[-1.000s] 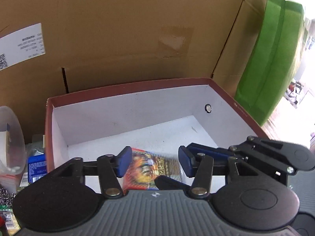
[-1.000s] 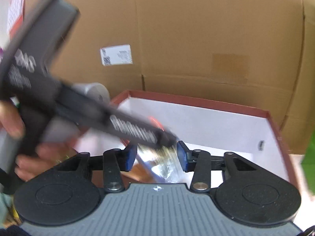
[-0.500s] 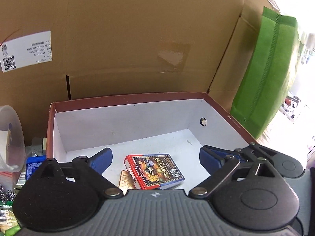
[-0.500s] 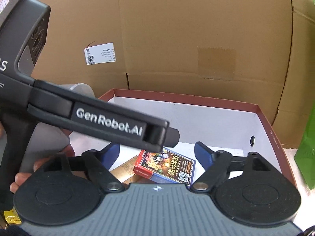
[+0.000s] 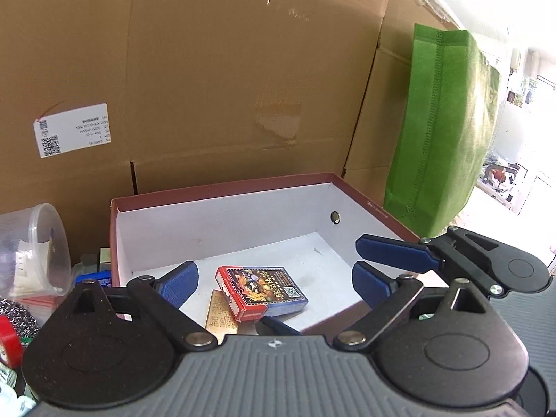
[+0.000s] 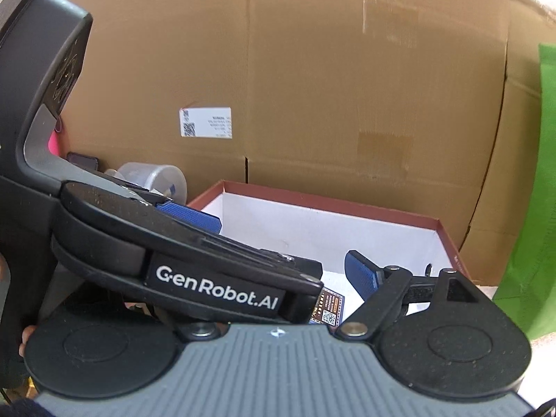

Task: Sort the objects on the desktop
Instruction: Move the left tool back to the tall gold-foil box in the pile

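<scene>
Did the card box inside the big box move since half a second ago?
No. The card box lies flat at the same spot on the floor of the red-rimmed box, beside the gold packet. Only the camera backed away.

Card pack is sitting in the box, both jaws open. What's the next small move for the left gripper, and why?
Probably lift the left gripper up and back out of the box, then swing toward the clutter at its left. The card pack lies flat on the box floor, clear of the open jaws, so that item looks placed. The plastic tub and small items beside the box remain unsorted.
</scene>
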`<act>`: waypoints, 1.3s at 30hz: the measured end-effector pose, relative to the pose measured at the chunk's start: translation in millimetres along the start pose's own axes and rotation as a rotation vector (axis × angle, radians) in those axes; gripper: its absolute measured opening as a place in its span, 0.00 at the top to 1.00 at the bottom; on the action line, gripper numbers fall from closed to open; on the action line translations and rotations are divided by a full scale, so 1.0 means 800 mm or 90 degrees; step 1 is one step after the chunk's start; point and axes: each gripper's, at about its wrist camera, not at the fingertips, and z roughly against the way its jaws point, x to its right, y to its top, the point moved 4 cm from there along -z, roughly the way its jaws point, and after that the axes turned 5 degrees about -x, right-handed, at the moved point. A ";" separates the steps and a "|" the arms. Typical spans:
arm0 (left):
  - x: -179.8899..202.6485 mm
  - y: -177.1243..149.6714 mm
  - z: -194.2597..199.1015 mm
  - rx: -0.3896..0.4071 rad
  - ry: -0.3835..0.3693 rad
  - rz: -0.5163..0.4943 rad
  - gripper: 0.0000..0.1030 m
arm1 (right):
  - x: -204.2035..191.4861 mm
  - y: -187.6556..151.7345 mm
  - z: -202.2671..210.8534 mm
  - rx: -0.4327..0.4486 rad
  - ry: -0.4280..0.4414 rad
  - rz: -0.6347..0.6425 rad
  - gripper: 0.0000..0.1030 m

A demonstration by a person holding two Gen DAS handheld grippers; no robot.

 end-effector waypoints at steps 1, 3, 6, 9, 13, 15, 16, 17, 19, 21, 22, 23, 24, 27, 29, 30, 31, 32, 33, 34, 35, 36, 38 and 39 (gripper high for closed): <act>0.001 -0.002 0.006 0.004 0.003 -0.001 0.05 | -0.003 0.000 0.006 0.004 -0.004 0.002 0.16; 0.006 -0.006 0.016 0.015 0.008 -0.004 0.05 | -0.010 -0.001 0.018 0.013 -0.007 0.003 0.15; 0.012 -0.016 0.037 0.030 0.018 -0.008 0.04 | -0.021 -0.004 0.037 0.023 -0.003 0.001 0.15; 0.016 -0.027 0.057 0.038 0.037 -0.015 0.04 | -0.033 -0.010 0.057 0.031 0.005 -0.001 0.15; 0.019 -0.044 0.085 0.046 0.064 -0.023 0.04 | -0.054 -0.020 0.076 0.039 0.014 -0.001 0.15; 0.020 -0.054 0.097 0.052 0.070 -0.025 0.04 | -0.065 -0.027 0.087 0.043 0.014 0.002 0.15; 0.019 -0.059 0.101 0.052 0.073 -0.025 0.04 | -0.070 -0.031 0.092 0.046 0.014 0.004 0.15; 0.019 -0.064 0.105 0.050 0.078 -0.026 0.04 | -0.076 -0.035 0.097 0.047 0.015 0.006 0.15; 0.018 -0.076 0.112 0.044 0.090 -0.029 0.04 | -0.087 -0.044 0.103 0.043 0.016 0.009 0.15; 0.016 -0.089 0.117 0.045 0.102 -0.032 0.04 | -0.098 -0.053 0.107 0.036 0.017 0.013 0.15; 0.014 -0.097 0.120 0.043 0.106 -0.032 0.04 | -0.104 -0.058 0.108 0.032 0.018 0.016 0.15; 0.012 -0.104 0.121 0.039 0.110 -0.030 0.04 | -0.110 -0.063 0.108 0.028 0.019 0.019 0.15; 0.009 -0.111 0.123 0.035 0.111 -0.026 0.04 | -0.115 -0.067 0.108 0.024 0.021 0.021 0.15; -0.002 -0.129 0.126 0.019 0.111 -0.008 0.04 | -0.131 -0.079 0.108 0.010 0.032 0.027 0.15; -0.010 -0.142 0.129 0.013 0.110 0.006 0.04 | -0.143 -0.085 0.108 0.004 0.038 0.036 0.15; -0.014 -0.147 0.131 0.011 0.110 0.012 0.04 | -0.149 -0.087 0.107 0.001 0.040 0.041 0.15; -0.017 -0.152 0.133 0.008 0.110 0.019 0.04 | -0.155 -0.090 0.107 -0.001 0.041 0.046 0.15; -0.021 -0.158 0.135 0.004 0.110 0.027 0.04 | -0.160 -0.093 0.107 -0.003 0.044 0.052 0.15; -0.024 -0.162 0.137 0.001 0.111 0.032 0.04 | -0.166 -0.095 0.107 -0.005 0.047 0.056 0.15; -0.027 -0.166 0.139 -0.001 0.112 0.036 0.04 | -0.171 -0.097 0.108 -0.007 0.049 0.060 0.15; -0.030 -0.171 0.142 -0.003 0.113 0.040 0.04 | -0.176 -0.099 0.108 -0.008 0.052 0.063 0.15; -0.032 -0.174 0.144 -0.003 0.114 0.043 0.04 | -0.181 -0.101 0.108 -0.008 0.055 0.065 0.15; -0.038 -0.183 0.149 -0.007 0.115 0.046 0.04 | -0.189 -0.105 0.108 -0.012 0.066 0.067 0.15; -0.041 -0.187 0.152 -0.008 0.115 0.045 0.04 | -0.192 -0.108 0.107 -0.017 0.068 0.069 0.15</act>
